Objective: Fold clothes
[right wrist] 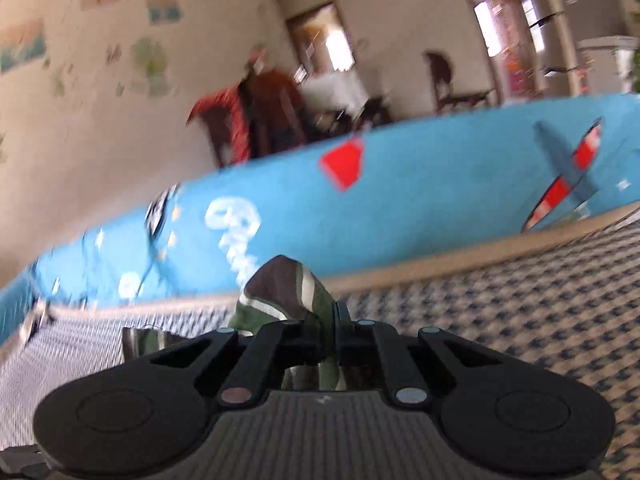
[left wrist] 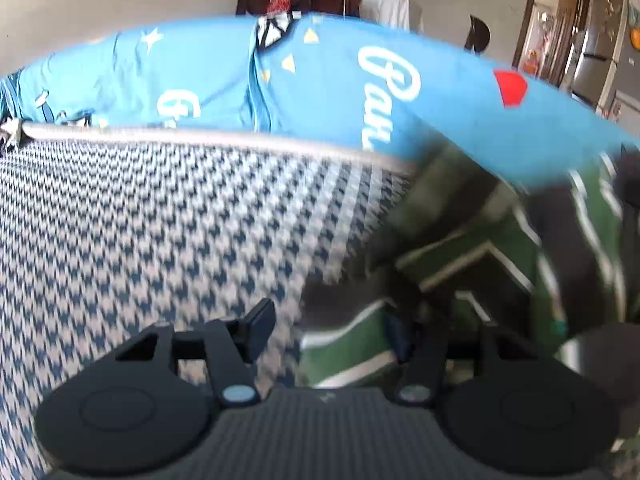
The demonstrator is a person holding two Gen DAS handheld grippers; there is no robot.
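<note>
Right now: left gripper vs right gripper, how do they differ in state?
1. The right gripper is shut on a fold of the green striped garment; the left gripper's fingers stand apart.
2. The garment sticks up between the right gripper's fingers; the left gripper has cloth only at one finger, grip unclear through blur.
Shared: both are over the houndstooth cover, facing the blue bedding.

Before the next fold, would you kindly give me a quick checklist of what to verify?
1. Right gripper shut on the green garment: ok.
2. Left gripper gripping the garment: not ok; fabric lies between its jaws, but the left finger stands clear.
3. Garment lies flat: not ok, bunched.
4. Checked cover has bare room: ok.
5. Blue sheet clear of both grippers: ok.
</note>
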